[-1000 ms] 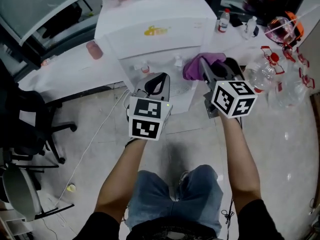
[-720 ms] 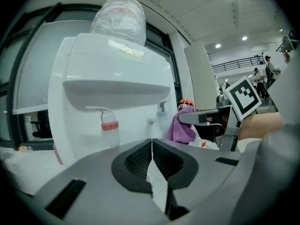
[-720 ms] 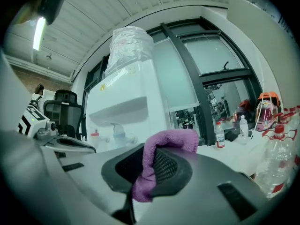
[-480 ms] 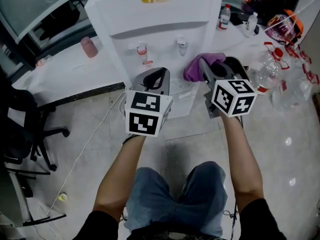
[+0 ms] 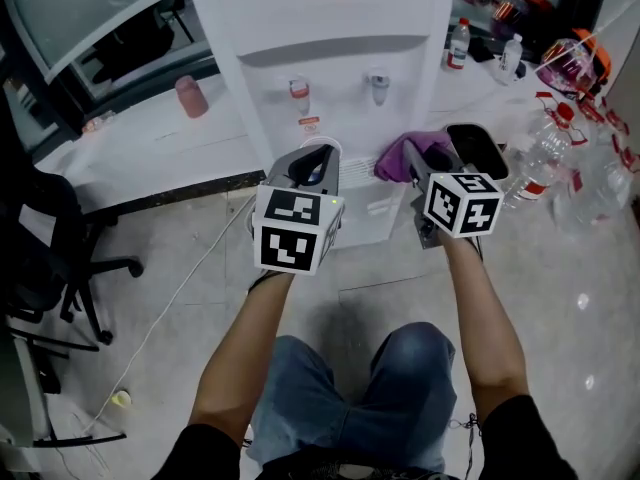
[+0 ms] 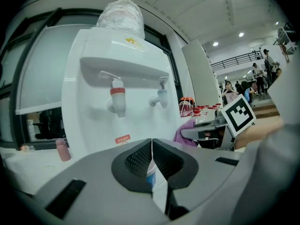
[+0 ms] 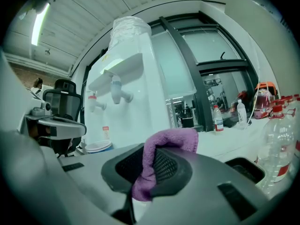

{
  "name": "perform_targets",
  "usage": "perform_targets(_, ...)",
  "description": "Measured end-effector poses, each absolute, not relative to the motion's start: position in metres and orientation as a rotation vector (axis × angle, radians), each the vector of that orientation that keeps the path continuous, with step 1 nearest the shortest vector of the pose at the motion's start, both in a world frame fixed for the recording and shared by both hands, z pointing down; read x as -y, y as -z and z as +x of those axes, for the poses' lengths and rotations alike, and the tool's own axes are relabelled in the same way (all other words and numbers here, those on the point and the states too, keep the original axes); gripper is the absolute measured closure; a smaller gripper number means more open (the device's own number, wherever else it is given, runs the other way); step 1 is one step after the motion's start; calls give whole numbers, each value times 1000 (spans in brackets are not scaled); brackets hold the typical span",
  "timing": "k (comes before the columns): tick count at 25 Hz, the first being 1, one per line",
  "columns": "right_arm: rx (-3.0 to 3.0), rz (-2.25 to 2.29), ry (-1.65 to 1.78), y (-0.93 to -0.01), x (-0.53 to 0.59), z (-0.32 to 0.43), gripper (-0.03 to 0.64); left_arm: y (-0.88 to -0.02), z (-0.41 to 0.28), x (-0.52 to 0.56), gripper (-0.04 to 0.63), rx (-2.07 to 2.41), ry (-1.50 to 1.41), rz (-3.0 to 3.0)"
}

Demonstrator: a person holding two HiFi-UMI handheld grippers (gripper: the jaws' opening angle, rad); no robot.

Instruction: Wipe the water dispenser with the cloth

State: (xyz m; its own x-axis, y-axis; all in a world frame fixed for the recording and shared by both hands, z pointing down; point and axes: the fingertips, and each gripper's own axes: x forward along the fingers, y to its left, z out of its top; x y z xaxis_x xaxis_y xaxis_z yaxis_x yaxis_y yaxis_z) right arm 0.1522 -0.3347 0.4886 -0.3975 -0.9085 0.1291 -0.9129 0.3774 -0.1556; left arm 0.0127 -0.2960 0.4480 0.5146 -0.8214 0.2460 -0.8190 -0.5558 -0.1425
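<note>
Purple cloth [image 7: 172, 138]: it is clamped between the jaws of the right gripper [image 7: 144, 168], and a fold is draped over one jaw.
Cloth position: it is held near the dispenser front, at 4 o'clock from the blue tap [image 5: 379, 85]; contact cannot be judged.
Water dispenser [image 5: 340, 48]: white and upright, it is seen at 12 o'clock in the head view.
Left gripper [image 6: 151, 156]: its jaws are pressed together with nothing held, and it is pointed below the red tap [image 5: 299, 92].
Plastic bottles [image 5: 545, 163]: they are placed at 3 o'clock.
</note>
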Motion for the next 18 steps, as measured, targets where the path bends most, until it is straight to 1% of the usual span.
perform_targets(4,2586,1717,-313,-487,334,152,575,-447,5,293,568,-1476,442,-2715)
perform_targets(9,2620,1700,-273,-464,323,137,575,-438,-8,289,568,-1497,429,-2703)
perform_targets(18,2781,1607,-146,-389,291,98,575,-417,-26,291,568,-1519,391,-2672)
